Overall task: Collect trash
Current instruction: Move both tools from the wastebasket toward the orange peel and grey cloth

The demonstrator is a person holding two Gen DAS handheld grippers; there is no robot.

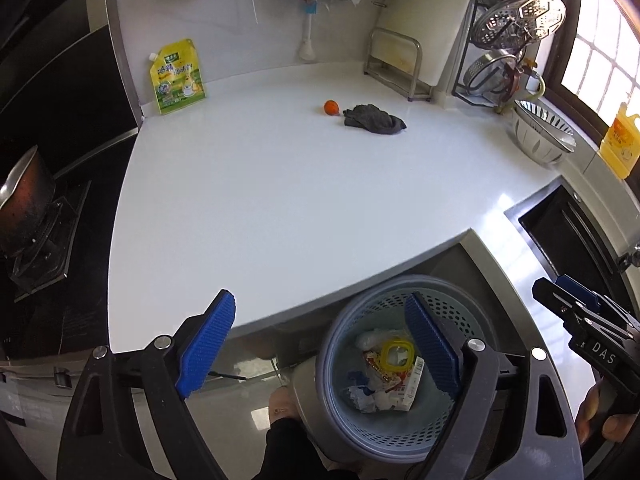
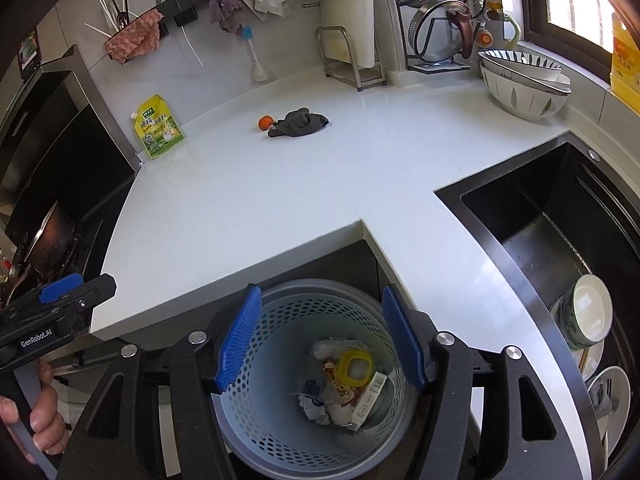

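We are hovering both tongs, left (image 1: 320,344) and right (image 2: 324,340), wide and empty over the bin (image 2: 280,432); next we are likely reaching for the orange scrap (image 2: 265,123) on the surface (image 2: 260,200).

A pale blue perforated waste basket (image 2: 280,412) stands upright below the counter's near edge, holding crumpled paper (image 2: 316,406), a yellow ring lid (image 2: 354,368), wrappers and a barcoded carton (image 2: 370,400).

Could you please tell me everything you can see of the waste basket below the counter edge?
The waste basket is a round, pale blue, plastic-looking bin with perforated walls and a solid rim. It stands upright below the white counter, holding crumpled paper, wrappers, a small carton and a yellow ring. Neither gripper touches it.
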